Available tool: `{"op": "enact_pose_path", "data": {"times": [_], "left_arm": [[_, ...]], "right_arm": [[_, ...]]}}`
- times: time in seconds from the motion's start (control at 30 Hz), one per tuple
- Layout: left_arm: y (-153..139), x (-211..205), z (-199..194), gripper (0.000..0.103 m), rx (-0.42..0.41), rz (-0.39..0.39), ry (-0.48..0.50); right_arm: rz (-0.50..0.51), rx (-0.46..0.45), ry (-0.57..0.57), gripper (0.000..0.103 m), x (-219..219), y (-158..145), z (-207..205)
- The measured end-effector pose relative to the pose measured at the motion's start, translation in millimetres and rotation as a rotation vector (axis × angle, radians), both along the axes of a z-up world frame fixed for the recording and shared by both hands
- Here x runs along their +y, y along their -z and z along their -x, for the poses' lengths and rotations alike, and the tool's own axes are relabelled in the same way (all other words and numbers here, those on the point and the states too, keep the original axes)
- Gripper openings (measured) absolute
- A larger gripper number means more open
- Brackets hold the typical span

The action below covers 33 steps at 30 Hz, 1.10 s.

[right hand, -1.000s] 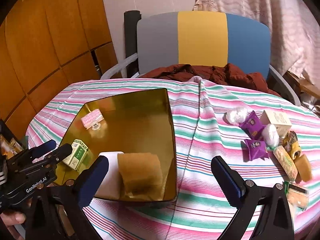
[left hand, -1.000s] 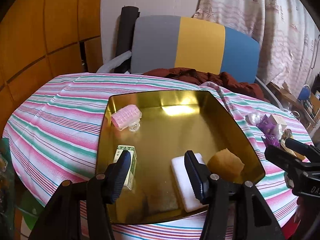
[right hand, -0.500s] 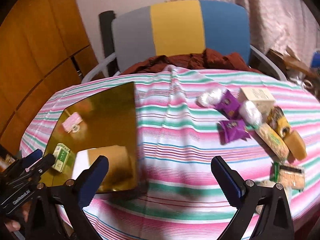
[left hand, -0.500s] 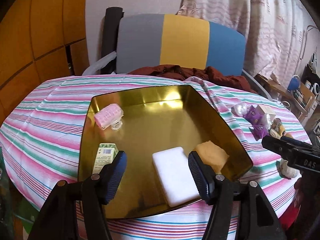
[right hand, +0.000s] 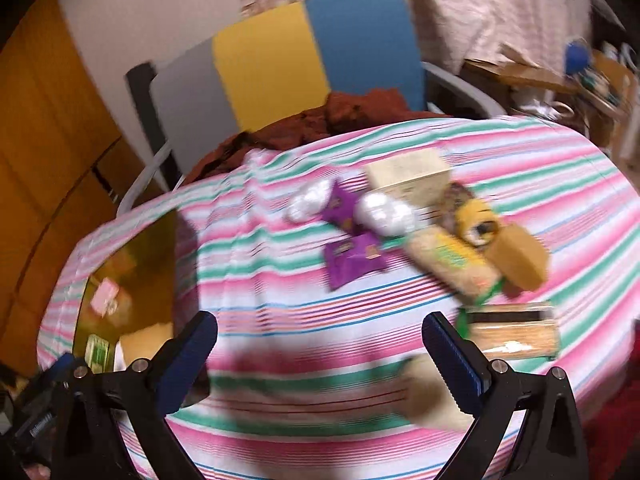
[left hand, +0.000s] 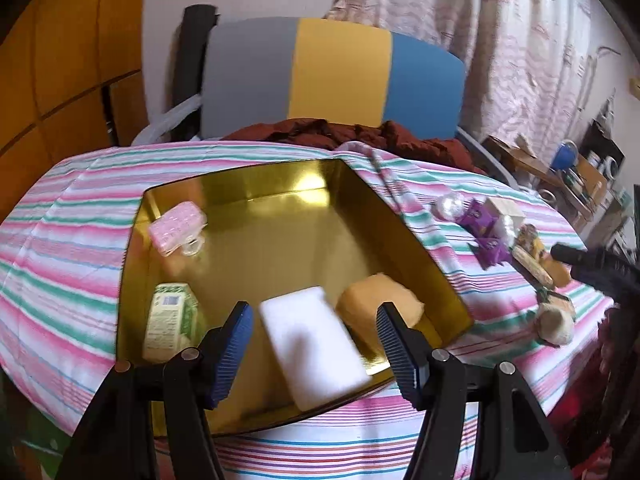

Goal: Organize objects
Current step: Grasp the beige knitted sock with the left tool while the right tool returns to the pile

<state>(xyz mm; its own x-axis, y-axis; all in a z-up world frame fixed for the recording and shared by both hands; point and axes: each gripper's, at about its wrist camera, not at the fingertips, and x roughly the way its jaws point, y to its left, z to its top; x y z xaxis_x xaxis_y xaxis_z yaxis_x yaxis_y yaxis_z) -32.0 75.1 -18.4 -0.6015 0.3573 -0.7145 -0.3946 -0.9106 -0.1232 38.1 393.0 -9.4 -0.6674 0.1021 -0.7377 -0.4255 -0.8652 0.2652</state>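
Left gripper (left hand: 314, 338) spread, empty, over gold tray (left hand: 404, 236) above white block (left hand: 314, 346). Right gripper (right hand: 320, 356) spread, empty, over striped tablecloth (right hand: 280, 280) near snacks (right hand: 448, 258).

Warm indoor light, motion blur, fisheye warping

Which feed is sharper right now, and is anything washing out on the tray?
Left wrist view: mostly sharp, slight smear on the white block; a bright glare patch sits on the gold tray at its far wall. Right wrist view: heavy motion blur, so the purple packets and the snacks beside them smear and their labels are unreadable. Both views bend straight edges, as fisheyes do.
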Motion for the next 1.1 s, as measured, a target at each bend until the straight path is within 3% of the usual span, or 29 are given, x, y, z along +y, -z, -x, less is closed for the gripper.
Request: {"op": "enact_pose_path", "data": {"times": [0.23, 0.43, 0.6, 0.9, 0.97, 1.1], "left_arm": [[-10, 48, -15, 0.068, 0.020, -0.002, 0.194], [-11, 112, -30, 0.079, -0.011, -0.008, 0.412], [1, 160, -33, 0.081, -0.060, -0.005, 0.533], [28, 242, -46, 0.091, -0.207, -0.052, 0.706], [33, 259, -49, 0.097, -0.236, -0.053, 0.734], [44, 284, -47, 0.097, -0.276, -0.048, 0.754]], "right_arm": [[0.037, 0.017, 0.208, 0.103, 75, -7, -41], [0.199, 0.081, 0.355, 0.103, 119, 6, -73], [0.329, 0.218, 0.391, 0.103, 135, 14, -93], [0.394, 0.275, 0.396, 0.103, 139, 20, -97], [0.398, 0.285, 0.393, 0.103, 140, 20, -97], [0.421, 0.330, 0.393, 0.103, 142, 21, -103]]}}
